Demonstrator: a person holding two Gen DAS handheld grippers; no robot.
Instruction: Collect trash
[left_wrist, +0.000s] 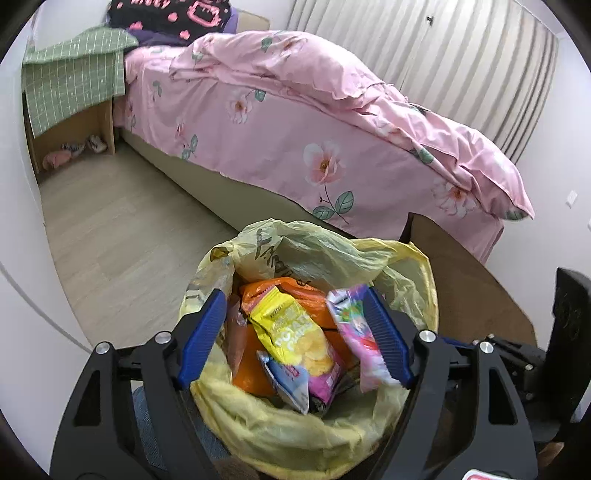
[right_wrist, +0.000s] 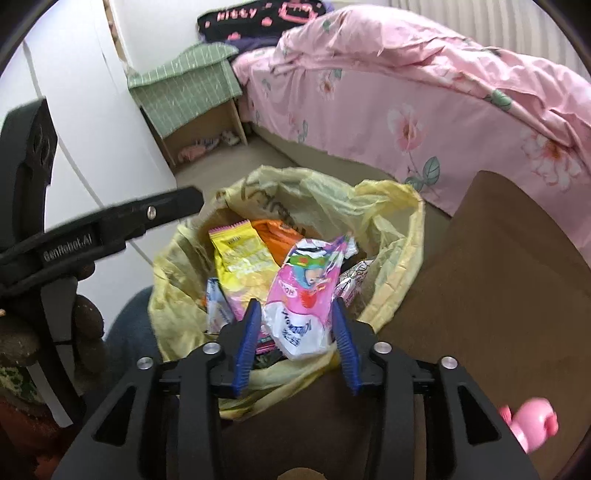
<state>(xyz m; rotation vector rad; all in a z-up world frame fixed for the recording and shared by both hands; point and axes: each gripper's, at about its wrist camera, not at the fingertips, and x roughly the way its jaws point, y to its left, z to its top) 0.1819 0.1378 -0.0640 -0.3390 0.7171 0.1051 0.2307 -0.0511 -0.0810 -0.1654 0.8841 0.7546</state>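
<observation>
Yellow thin plastic bag already holds snack wrappers; your left gripper and right gripper are both let go, the pink-and-white wrapper dropping in.

The left gripper, with blue ribbed pads, hangs wide open over a crinkled yellow plastic bag. Inside lie a yellow potato-chip packet, an orange foil wrapper and a pink-and-white wrapper beside the right pad. Behind stands a bed with a pink floral duvet.
</observation>
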